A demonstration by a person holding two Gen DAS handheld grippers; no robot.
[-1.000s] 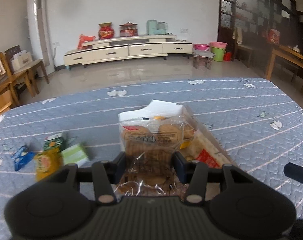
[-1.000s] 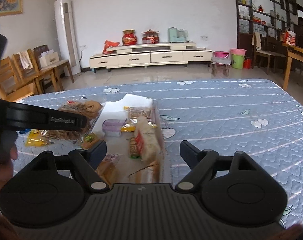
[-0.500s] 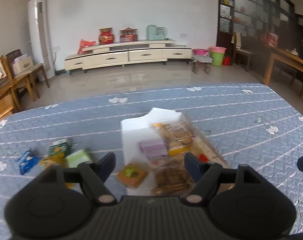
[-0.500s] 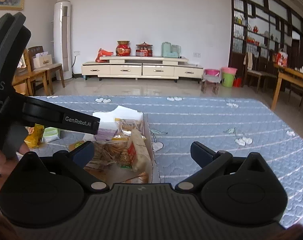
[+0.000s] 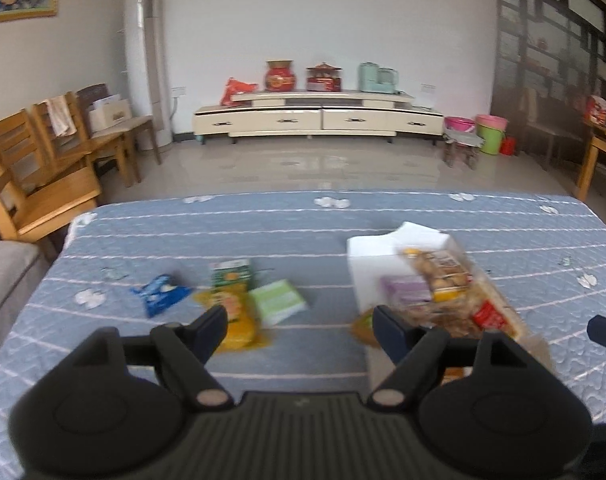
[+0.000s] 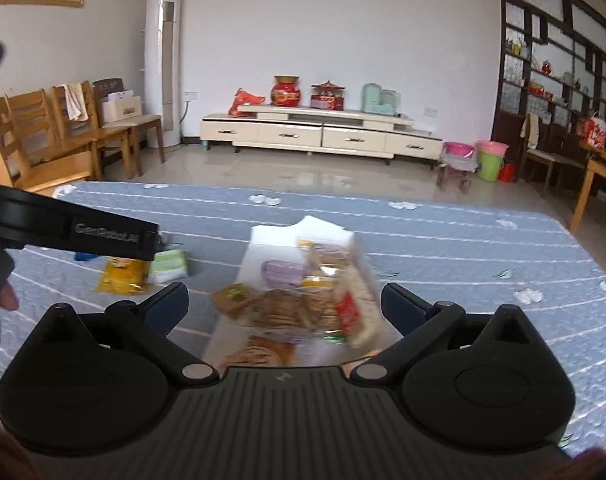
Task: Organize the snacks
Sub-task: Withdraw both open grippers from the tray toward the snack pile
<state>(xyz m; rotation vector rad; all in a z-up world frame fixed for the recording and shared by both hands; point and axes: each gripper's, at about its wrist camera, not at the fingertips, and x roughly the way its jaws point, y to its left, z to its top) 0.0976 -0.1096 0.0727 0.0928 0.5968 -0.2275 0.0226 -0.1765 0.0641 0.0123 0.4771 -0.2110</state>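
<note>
A white box [image 5: 367,256] [image 6: 271,240] on the blue quilted table holds several snack packs: a clear bag of biscuits [image 6: 291,308], a purple pack [image 6: 283,270] and a red-labelled pack [image 6: 349,312]. Loose snacks lie to its left: a yellow bag [image 5: 235,320] [image 6: 121,276], a pale green pack [image 5: 277,300] [image 6: 169,266], a green carton [image 5: 230,276] and a blue wrapper [image 5: 159,294]. My left gripper [image 5: 299,330] is open and empty, above the table between the loose snacks and the box. My right gripper [image 6: 283,306] is open and empty, just before the box.
The blue quilt [image 5: 263,224] covers the whole table. Wooden chairs [image 5: 43,168] stand off its left edge. A low TV cabinet [image 5: 319,118] is at the far wall. A wooden table [image 6: 599,172] stands at the right. The left gripper's body [image 6: 71,232] crosses the right wrist view.
My left gripper let go of the biscuit bag into the box, opened, and swung left toward the loose snacks. My right gripper stayed open and turned slightly left.
</note>
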